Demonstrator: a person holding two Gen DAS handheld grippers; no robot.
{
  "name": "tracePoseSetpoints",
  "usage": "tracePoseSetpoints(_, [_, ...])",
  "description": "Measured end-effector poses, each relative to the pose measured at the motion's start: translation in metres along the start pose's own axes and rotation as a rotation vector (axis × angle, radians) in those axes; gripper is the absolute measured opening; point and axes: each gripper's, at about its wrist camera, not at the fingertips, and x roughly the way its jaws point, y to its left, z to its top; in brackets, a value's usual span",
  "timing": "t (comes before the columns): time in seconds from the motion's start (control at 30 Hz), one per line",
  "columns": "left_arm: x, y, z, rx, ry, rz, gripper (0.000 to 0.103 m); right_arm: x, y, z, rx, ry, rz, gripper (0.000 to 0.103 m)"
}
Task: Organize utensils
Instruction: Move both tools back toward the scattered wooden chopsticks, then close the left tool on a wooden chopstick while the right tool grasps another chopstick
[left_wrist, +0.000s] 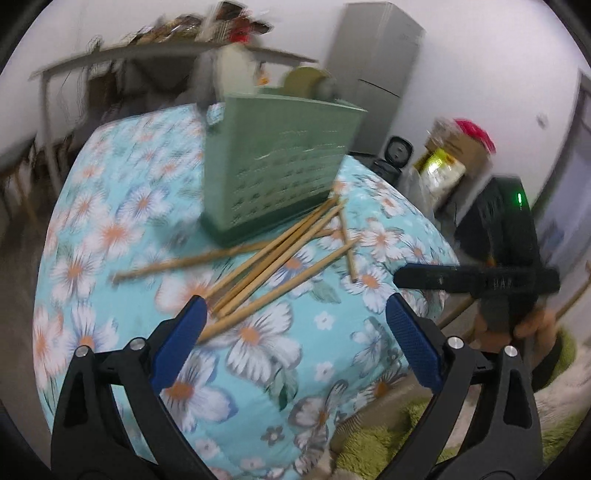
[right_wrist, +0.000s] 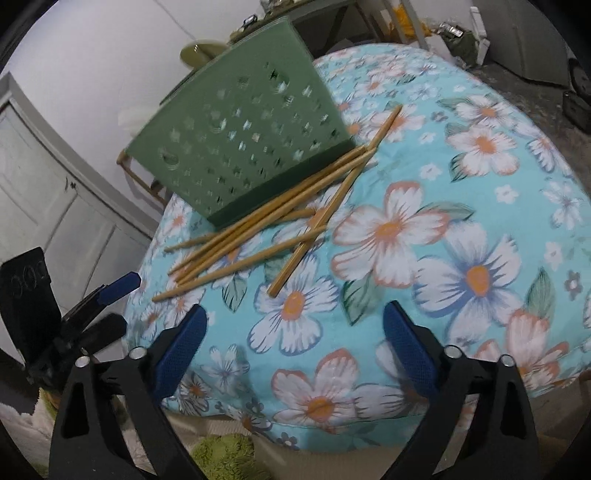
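Wooden chopsticks (right_wrist: 258, 229) partly blurred; green holder's (right_wrist: 236, 147) contents seemingly hidden.

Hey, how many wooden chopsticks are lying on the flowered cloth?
6 wooden chopsticks: three bundled along the base of the green perforated plastic holder, one angled left, one crossing in front, one pointing away at right. Overlaps may hide another.

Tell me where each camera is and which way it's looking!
Left wrist: sits on the left gripper, looks forward over the flowered cloth at the chopsticks and green holder; the right gripper's black body shows at its right edge.
Right wrist: sits on the right gripper, looks at the same pile from the other side; the left gripper shows at lower left.
Shared: chopsticks, holder, cloth.
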Motion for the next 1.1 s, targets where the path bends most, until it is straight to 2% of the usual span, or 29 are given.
tracePoseSetpoints(0.07, [0.008, -0.012, 0.008, 0.067, 0.004, 0.000, 0.079, -0.009, -0.004, 0.003, 0.010, -0.032, -0.003, 0.084])
tracePoseSetpoints(0.23, [0.035, -0.037, 0.023, 0.235, 0.031, 0.030, 0.062, -0.025, -0.014, 0.011, 0.027, -0.085, -0.012, 0.075])
tracePoseSetpoints(0.37, [0.059, -0.057, 0.029, 0.368, 0.068, 0.062, 0.047, -0.026, -0.018, 0.014, 0.043, -0.099, -0.015, 0.074])
tracePoseSetpoints(0.57, [0.089, -0.065, 0.029, 0.466, 0.165, 0.081, 0.027, -0.024, -0.025, 0.016, 0.048, -0.093, -0.011, 0.074])
tracePoseSetpoints(0.7, [0.102, -0.063, 0.031, 0.484, 0.194, 0.092, 0.026, -0.019, -0.030, 0.016, 0.057, -0.084, -0.005, 0.073])
tracePoseSetpoints(0.97, [0.129, -0.069, 0.039, 0.508, 0.240, 0.061, 0.025, -0.012, -0.041, 0.019, 0.084, -0.072, 0.003, 0.065])
tracePoseSetpoints(1.1, [0.138, -0.068, 0.044, 0.485, 0.250, 0.042, 0.023, -0.013, -0.045, 0.018, 0.098, -0.072, 0.007, 0.061])
